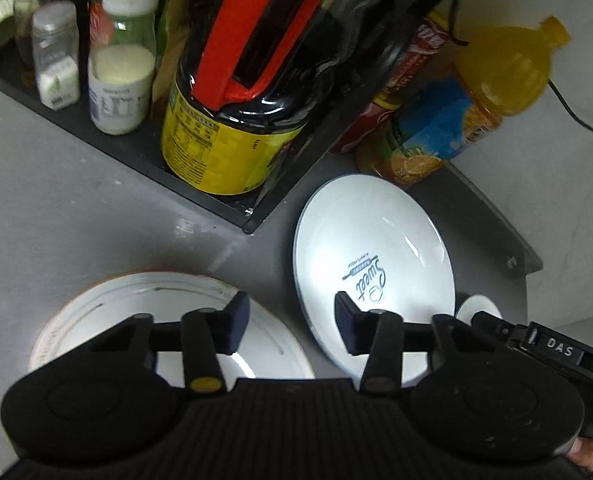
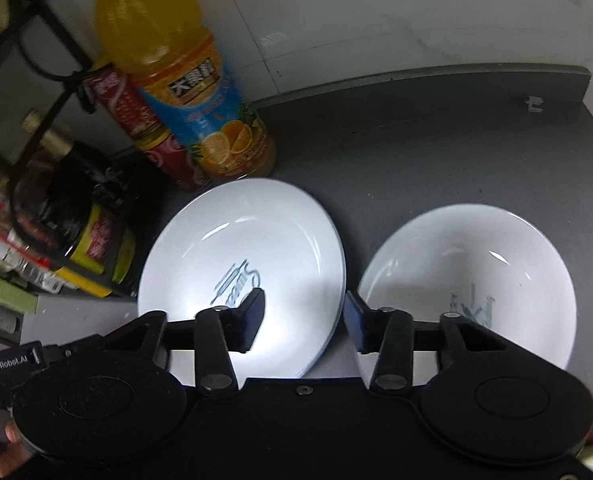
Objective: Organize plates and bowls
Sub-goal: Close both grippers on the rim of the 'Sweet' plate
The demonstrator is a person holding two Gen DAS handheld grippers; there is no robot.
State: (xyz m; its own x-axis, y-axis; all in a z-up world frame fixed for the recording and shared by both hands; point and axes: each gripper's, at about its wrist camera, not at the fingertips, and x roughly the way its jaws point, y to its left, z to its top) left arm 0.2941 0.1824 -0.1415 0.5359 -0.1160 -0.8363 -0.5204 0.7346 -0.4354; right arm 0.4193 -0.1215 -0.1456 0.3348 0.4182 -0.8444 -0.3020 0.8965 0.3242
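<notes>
A white plate printed with "Sweet" lies on the grey counter. In the left wrist view a second white plate with an orange rim lies to its left. My left gripper is open, its fingers straddling the gap between the two plates, holding nothing. In the right wrist view a white bowl with blue print sits right of the "Sweet" plate. My right gripper is open above the plate's right rim, empty. The other gripper's body shows at the right in the left wrist view.
A black rack holds a dark sauce jug with red handle and white-capped jars. An orange juice bottle and a red can stand behind the plate. A raised counter edge meets the white wall.
</notes>
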